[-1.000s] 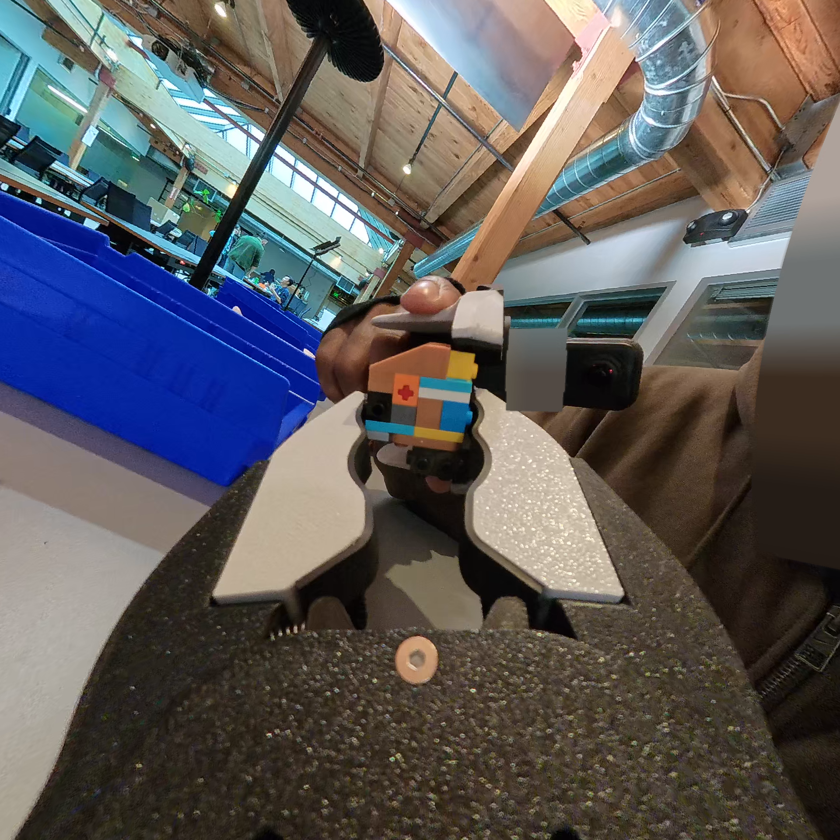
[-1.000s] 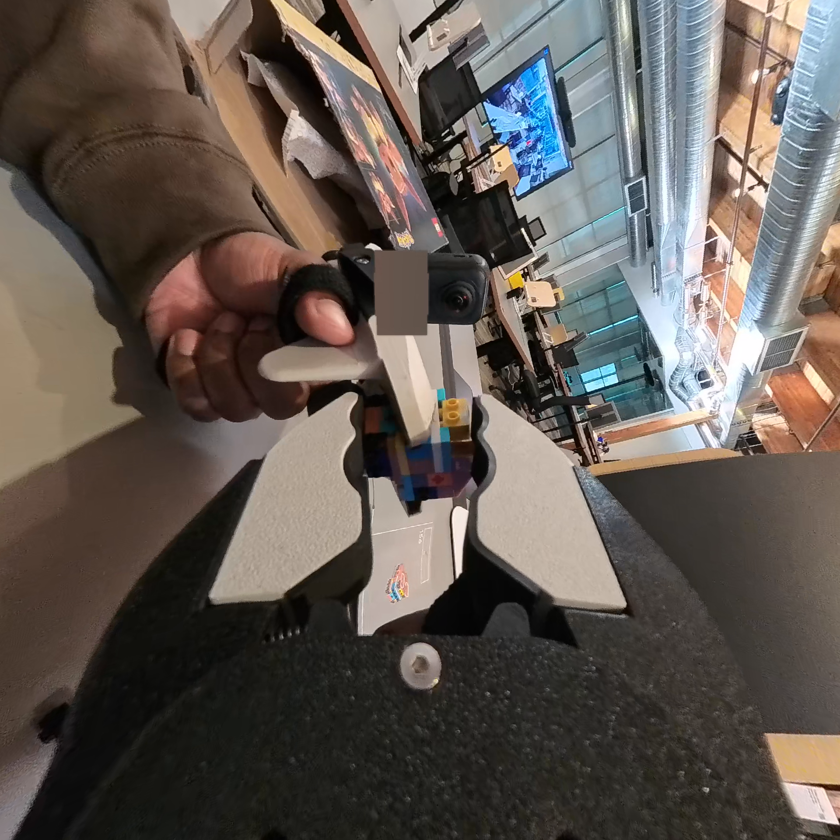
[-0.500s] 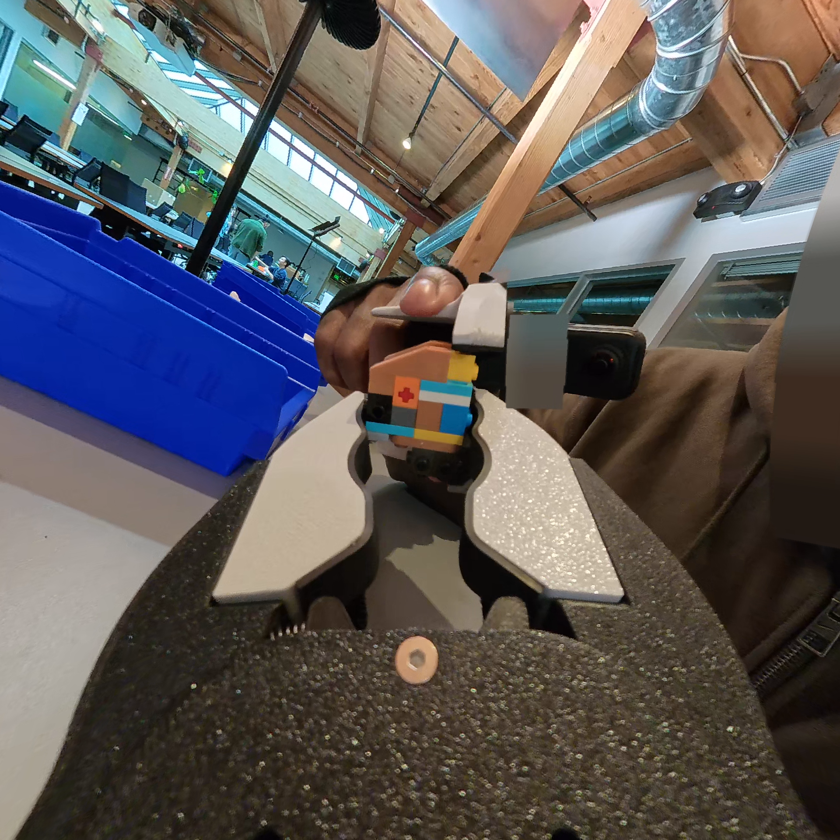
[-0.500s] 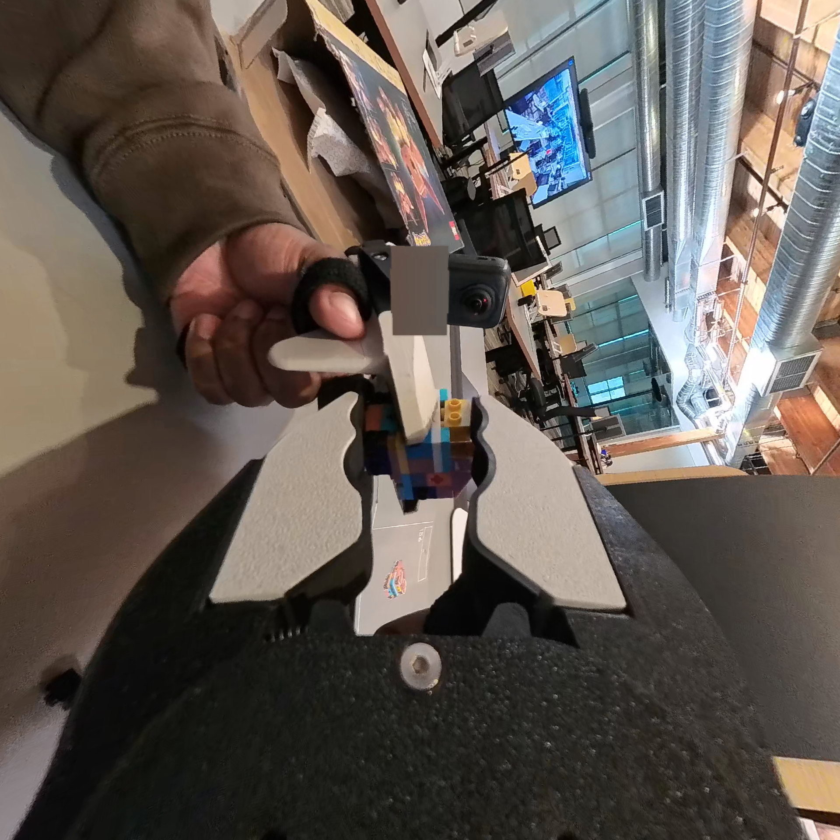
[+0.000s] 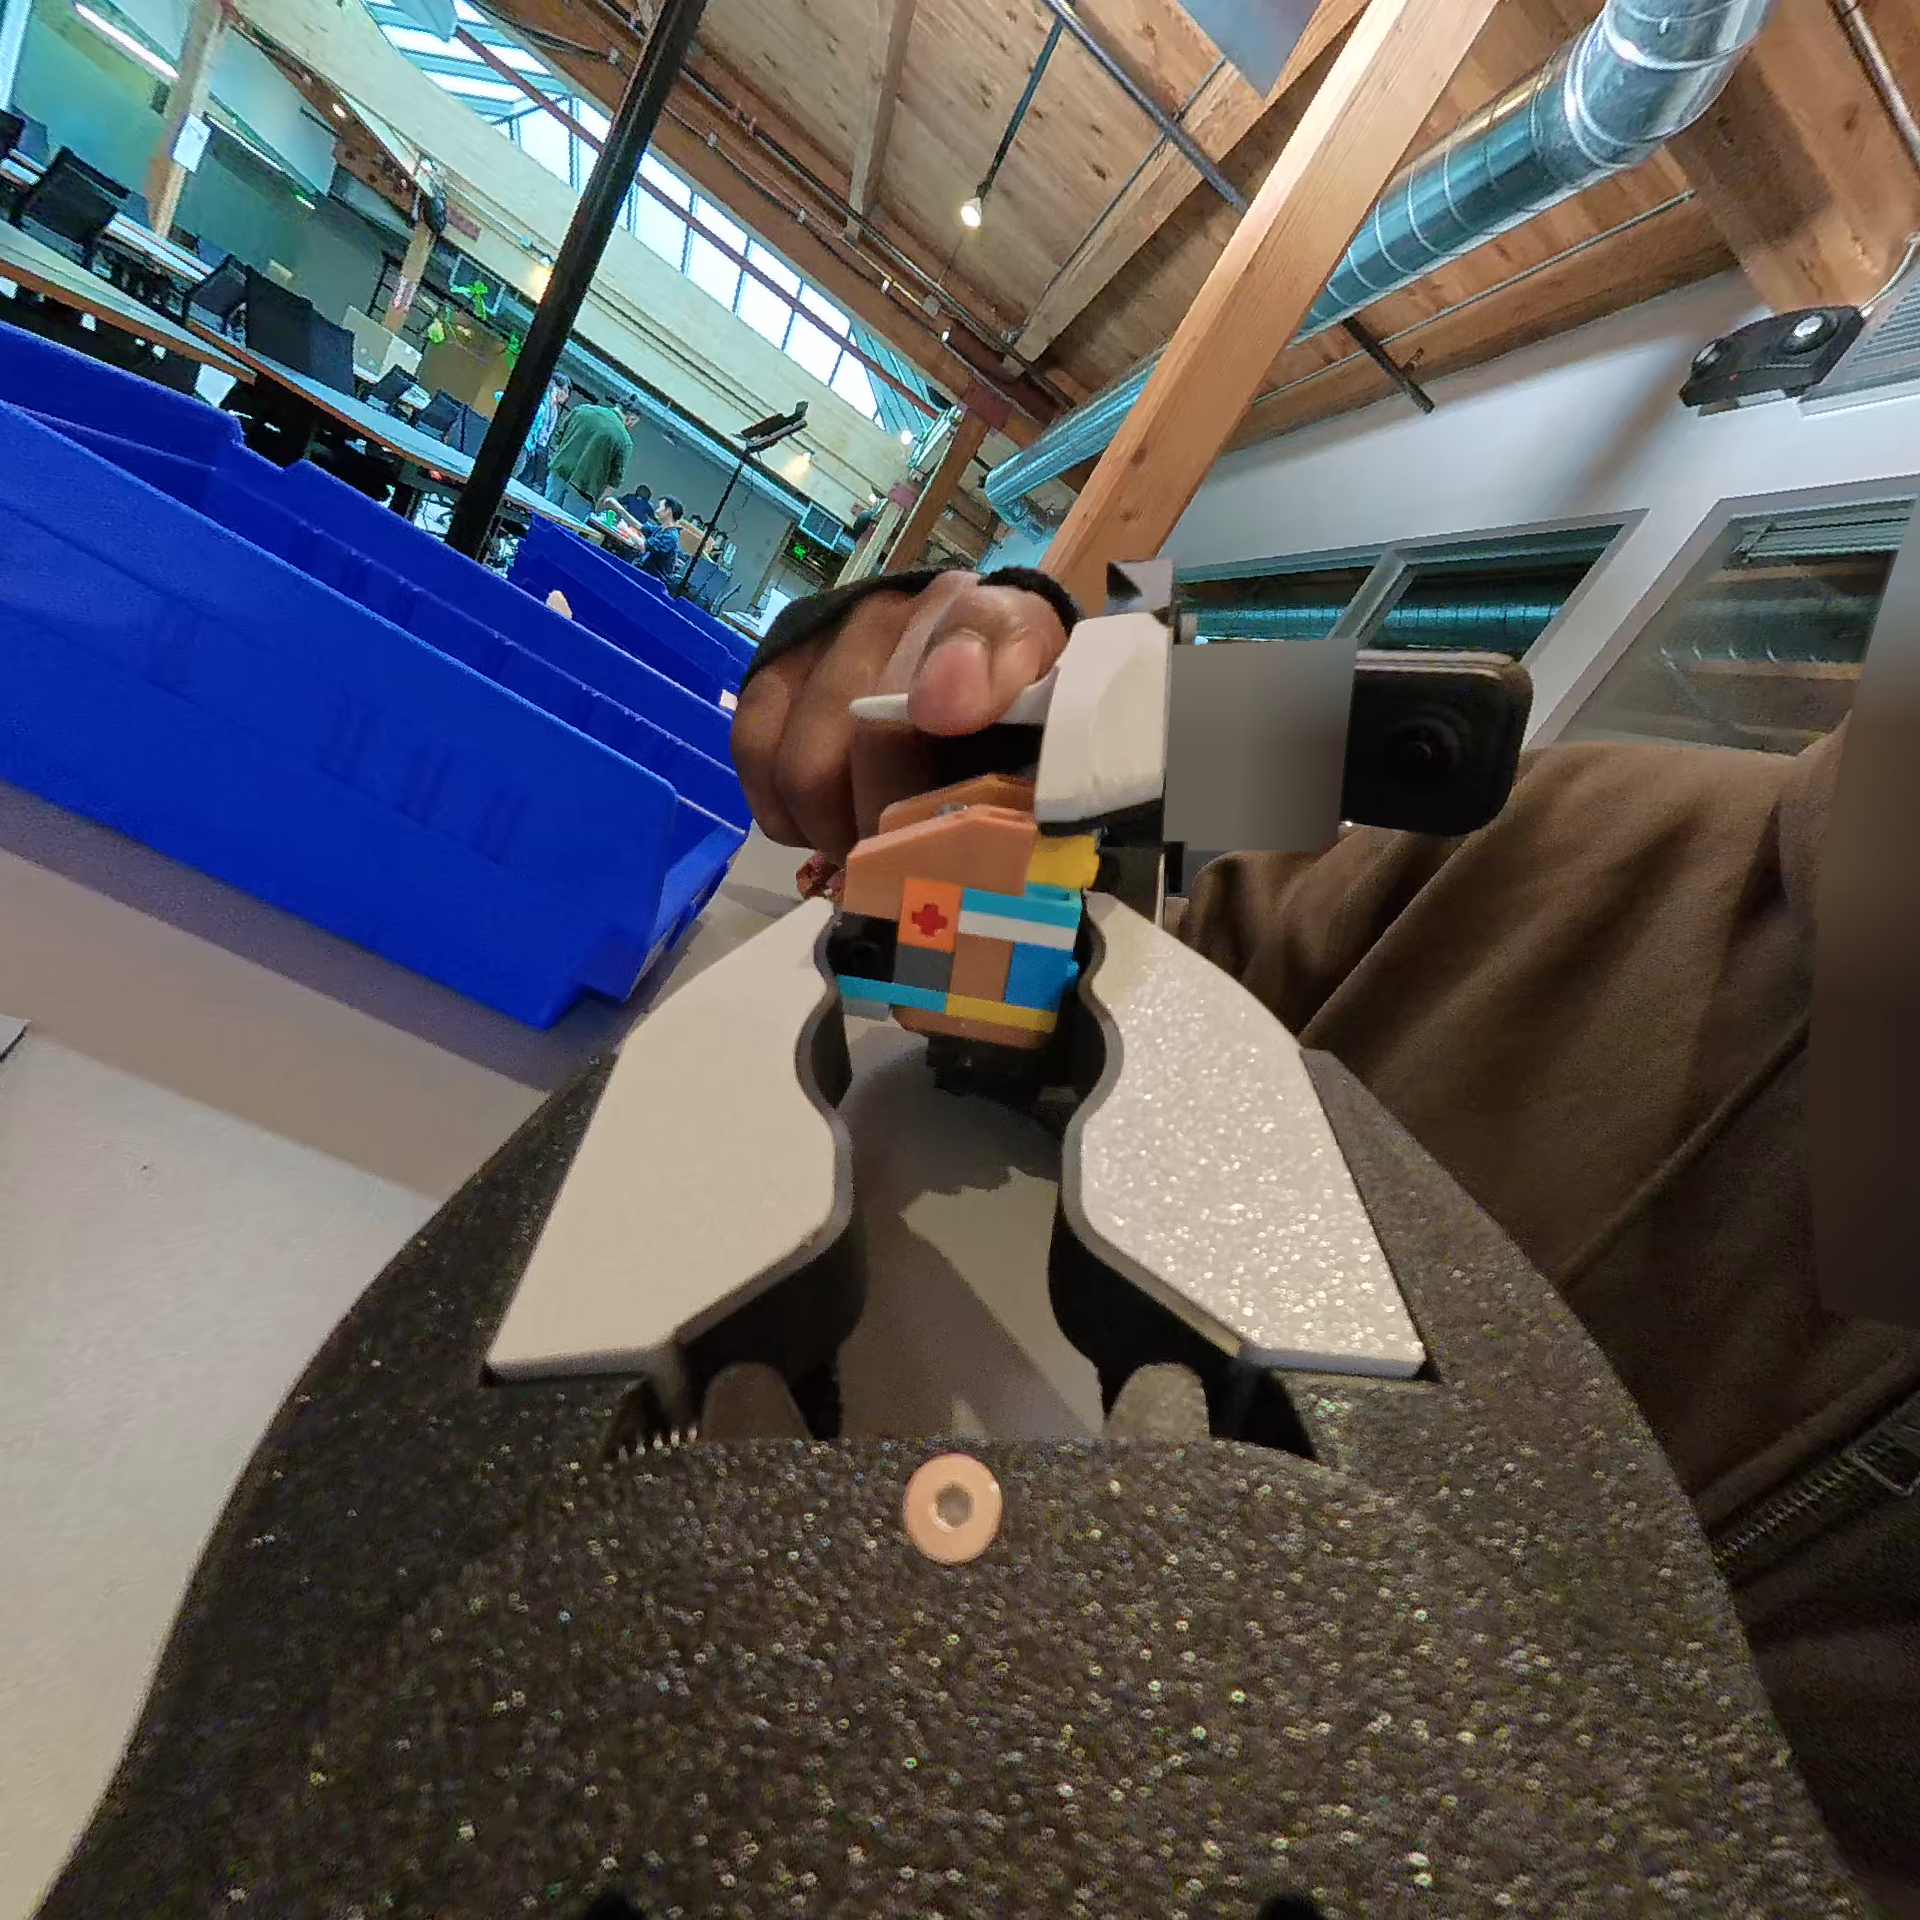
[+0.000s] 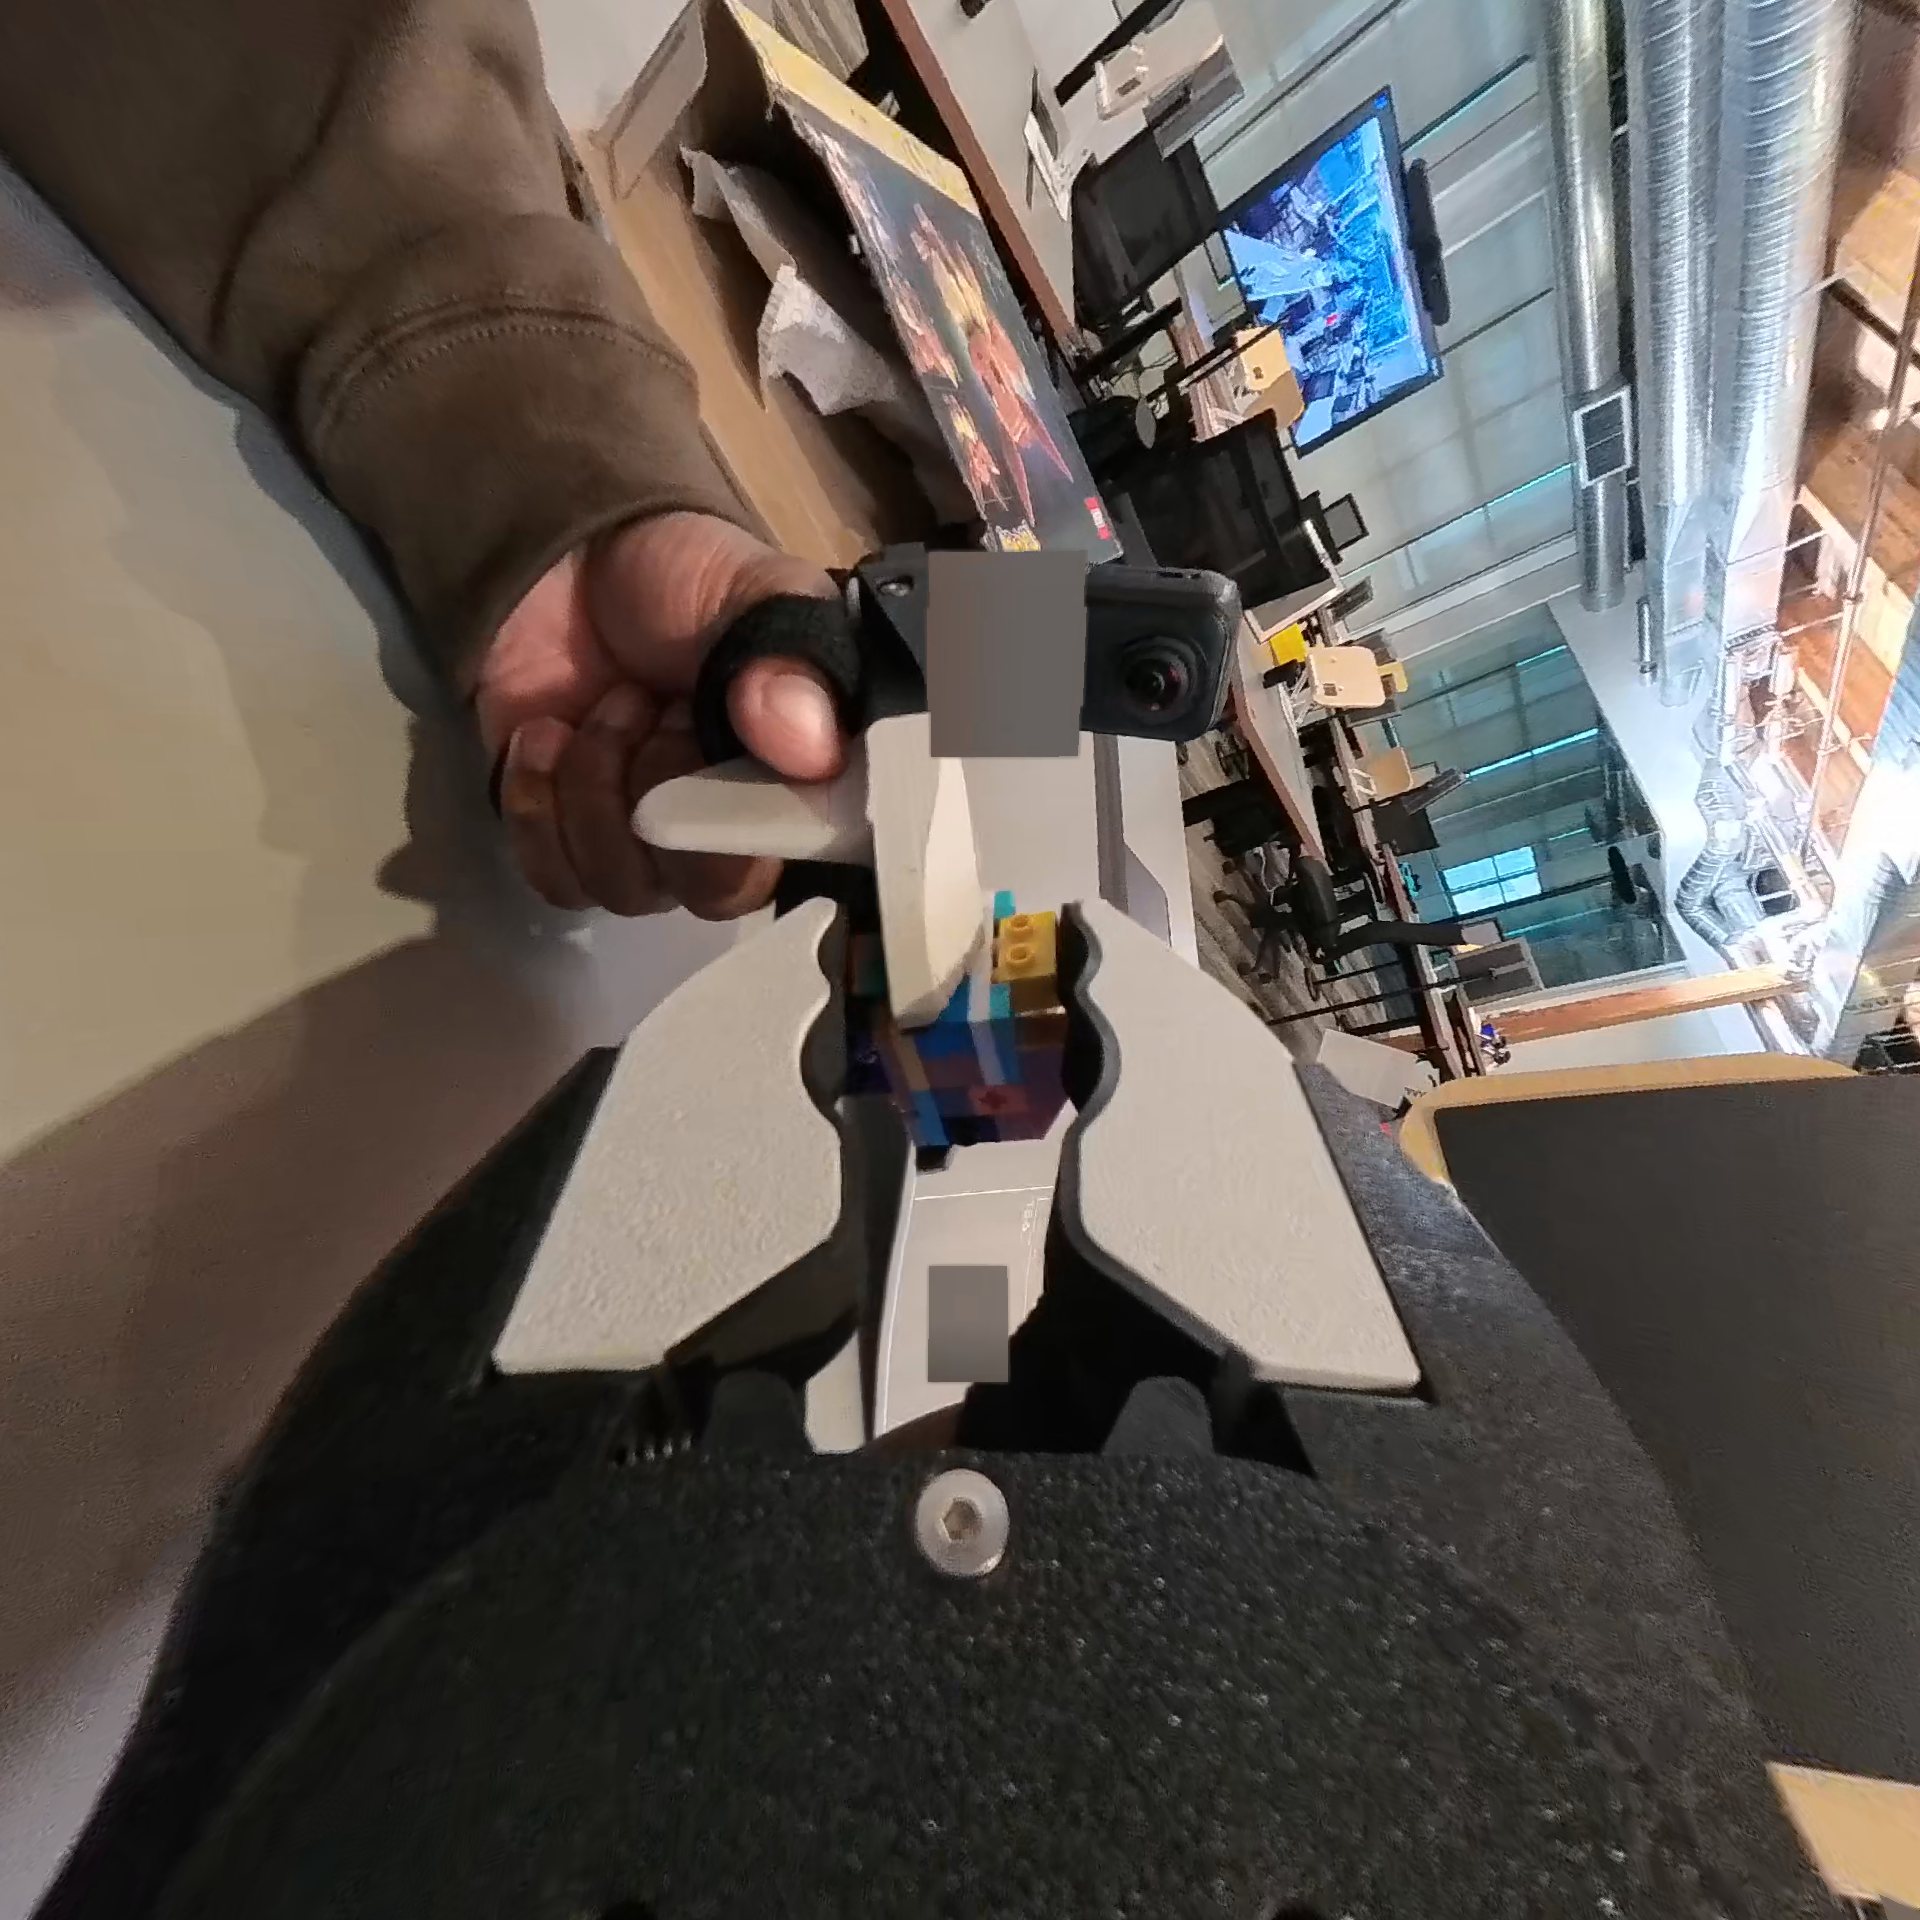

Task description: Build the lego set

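In the left wrist view, the left claw (image 5: pixel 958 961) is clenched on the lego assembly (image 5: pixel 961 935), a small block of tan, orange, blue, teal, white and yellow bricks held off the grey surface (image 5: pixel 208 1195) between the two grey fingers (image 5: pixel 707 1132). The assembly's tan sloped top faces up, and an orange tile with a red cross shows on its near face. Just above and touching it is a white finger of the other claw, steadied by the person's hand (image 5: pixel 883 707) with the thumb pressing on the white trigger. Blue bins (image 5: pixel 343 748) stand on the surface to the left, and a brown sleeve (image 5: pixel 1538 1039) fills the right side. In the right wrist view, the right claw (image 6: pixel 956 997) also closes around the same lego assembly, whose yellow studded brick (image 6: pixel 1023 940) sits against the right finger, while a white finger of the left claw (image 6: pixel 930 914) crosses in front of the bricks. The person's other hand (image 6: pixel 644 758) grips that tool, and a printed lego box (image 6: pixel 966 343) lies on cardboard behind. Both claws appear to be pinching one assembly from crossing directions, so the step in hand looks like pressing or reseating a piece on it, or passing it between claws. The next move likely calls for a firm, square squeeze without shearing the bricks apart, then one claw letting go cleanly.
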`<action>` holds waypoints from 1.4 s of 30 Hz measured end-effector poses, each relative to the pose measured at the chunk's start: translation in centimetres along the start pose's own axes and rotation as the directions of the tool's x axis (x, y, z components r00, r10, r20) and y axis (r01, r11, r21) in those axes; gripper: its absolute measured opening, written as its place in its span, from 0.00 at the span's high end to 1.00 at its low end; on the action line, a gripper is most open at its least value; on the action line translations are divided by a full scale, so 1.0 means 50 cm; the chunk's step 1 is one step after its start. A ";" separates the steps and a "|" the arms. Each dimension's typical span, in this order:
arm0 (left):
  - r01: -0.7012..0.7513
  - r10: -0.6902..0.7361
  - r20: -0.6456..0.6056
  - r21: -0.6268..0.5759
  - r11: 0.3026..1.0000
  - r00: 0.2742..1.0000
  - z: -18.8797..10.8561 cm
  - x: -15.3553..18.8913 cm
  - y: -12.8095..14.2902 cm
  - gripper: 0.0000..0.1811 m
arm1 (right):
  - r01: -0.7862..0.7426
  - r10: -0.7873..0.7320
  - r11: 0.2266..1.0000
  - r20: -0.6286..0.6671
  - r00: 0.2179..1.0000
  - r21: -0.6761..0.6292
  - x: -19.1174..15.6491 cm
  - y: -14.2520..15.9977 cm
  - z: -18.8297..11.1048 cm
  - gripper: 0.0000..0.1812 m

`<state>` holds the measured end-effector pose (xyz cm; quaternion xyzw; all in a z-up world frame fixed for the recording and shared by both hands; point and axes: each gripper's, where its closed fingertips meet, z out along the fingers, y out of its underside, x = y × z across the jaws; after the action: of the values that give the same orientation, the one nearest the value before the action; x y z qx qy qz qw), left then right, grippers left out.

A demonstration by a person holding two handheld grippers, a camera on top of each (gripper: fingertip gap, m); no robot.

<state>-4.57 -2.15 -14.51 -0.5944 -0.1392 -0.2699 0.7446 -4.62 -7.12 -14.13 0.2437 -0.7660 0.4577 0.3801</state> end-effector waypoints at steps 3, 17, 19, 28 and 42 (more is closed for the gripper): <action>0.005 -0.005 -0.002 0.004 1.000 1.000 0.000 0.000 0.000 0.78 | -0.002 0.002 1.000 0.000 1.000 0.002 0.000 0.001 0.001 0.79; 0.066 -0.065 -0.038 0.040 0.997 0.997 -0.003 0.000 -0.007 0.78 | 0.039 -0.041 0.998 -0.031 0.999 -0.043 0.003 0.014 0.009 0.73; 0.068 -0.066 -0.037 0.037 0.997 0.997 -0.002 0.000 -0.006 0.78 | 0.049 -0.050 0.998 -0.030 0.998 -0.044 0.002 0.014 0.008 0.73; 0.090 -0.089 -0.043 0.033 0.995 0.995 -0.002 -0.001 -0.005 0.78 | 0.149 -0.154 0.986 -0.060 0.986 -0.077 0.003 0.020 0.008 0.73; 0.102 -0.099 -0.047 0.052 0.993 0.994 -0.007 -0.004 -0.011 0.78 | 0.130 -0.136 0.989 -0.081 0.987 -0.069 0.011 0.022 0.004 0.71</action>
<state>-5.10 -2.51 -14.27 -0.5599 -0.1597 -0.3161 0.7490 -5.78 -6.80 -14.32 0.2624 -0.7451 0.4168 0.4497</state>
